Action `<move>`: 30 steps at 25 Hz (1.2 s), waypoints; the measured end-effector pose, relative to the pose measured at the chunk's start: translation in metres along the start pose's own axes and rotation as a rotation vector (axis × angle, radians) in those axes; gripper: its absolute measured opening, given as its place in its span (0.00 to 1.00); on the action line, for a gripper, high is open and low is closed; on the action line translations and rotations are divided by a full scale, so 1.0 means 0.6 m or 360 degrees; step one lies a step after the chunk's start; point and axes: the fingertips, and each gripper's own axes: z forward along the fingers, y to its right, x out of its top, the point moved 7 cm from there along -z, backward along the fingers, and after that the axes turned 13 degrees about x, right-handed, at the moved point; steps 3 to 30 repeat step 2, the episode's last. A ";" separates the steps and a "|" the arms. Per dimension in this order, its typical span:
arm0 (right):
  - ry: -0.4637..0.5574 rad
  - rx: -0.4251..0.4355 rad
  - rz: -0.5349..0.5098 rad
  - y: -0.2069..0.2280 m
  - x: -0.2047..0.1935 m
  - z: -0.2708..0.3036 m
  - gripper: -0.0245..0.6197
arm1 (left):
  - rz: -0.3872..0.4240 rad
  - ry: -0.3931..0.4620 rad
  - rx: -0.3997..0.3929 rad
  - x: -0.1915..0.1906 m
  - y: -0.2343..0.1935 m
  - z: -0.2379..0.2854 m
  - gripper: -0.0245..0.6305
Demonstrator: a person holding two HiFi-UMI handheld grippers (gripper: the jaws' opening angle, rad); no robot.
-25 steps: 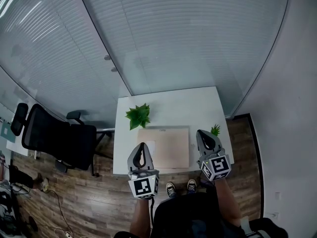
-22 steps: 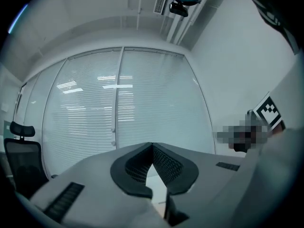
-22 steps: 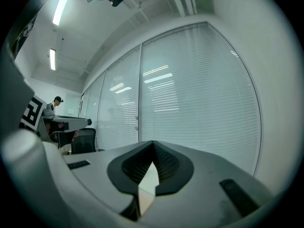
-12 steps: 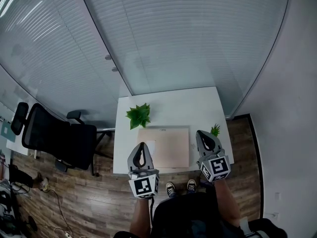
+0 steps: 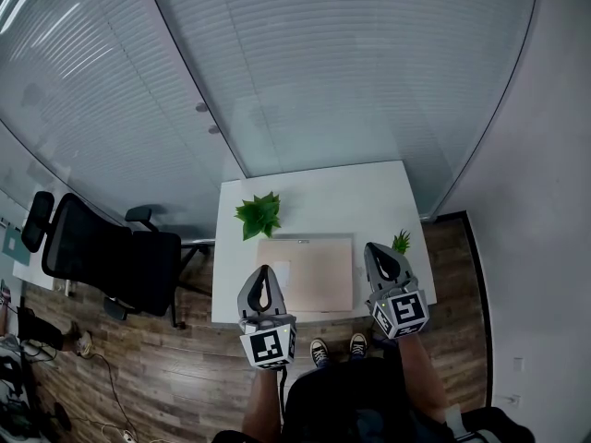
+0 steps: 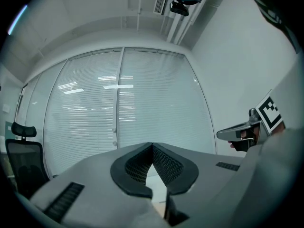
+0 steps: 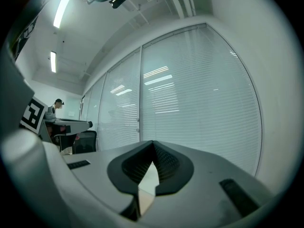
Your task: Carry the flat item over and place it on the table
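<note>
Pale table (image 5: 369, 192) is topped by the flat board (image 5: 314, 270); left gripper (image 5: 264, 275) and right gripper (image 5: 379, 252) are held clenched, empty, at the board's sides, placement seemingly done.

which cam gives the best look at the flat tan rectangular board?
Head view: the whole flat tan rectangular board shows on the white table. Both gripper views show at most a pale sliver below their jaws.

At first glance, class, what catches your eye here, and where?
A flat beige board lies on the small white table, beside a leafy green plant. The grey left gripper and right gripper flank the board, fingers shut. A black office chair stands to the left.
</note>
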 end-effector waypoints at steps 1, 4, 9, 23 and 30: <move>0.0001 0.0000 0.0000 0.000 0.000 0.000 0.04 | -0.0007 -0.0004 -0.0001 0.001 0.001 -0.001 0.04; 0.0002 0.0000 0.0000 -0.001 0.000 -0.001 0.04 | -0.0013 -0.0008 -0.0002 0.002 0.002 -0.002 0.04; 0.0002 0.0000 0.0000 -0.001 0.000 -0.001 0.04 | -0.0013 -0.0008 -0.0002 0.002 0.002 -0.002 0.04; 0.0002 0.0000 0.0000 -0.001 0.000 -0.001 0.04 | -0.0013 -0.0008 -0.0002 0.002 0.002 -0.002 0.04; 0.0002 0.0000 0.0000 -0.001 0.000 -0.001 0.04 | -0.0013 -0.0008 -0.0002 0.002 0.002 -0.002 0.04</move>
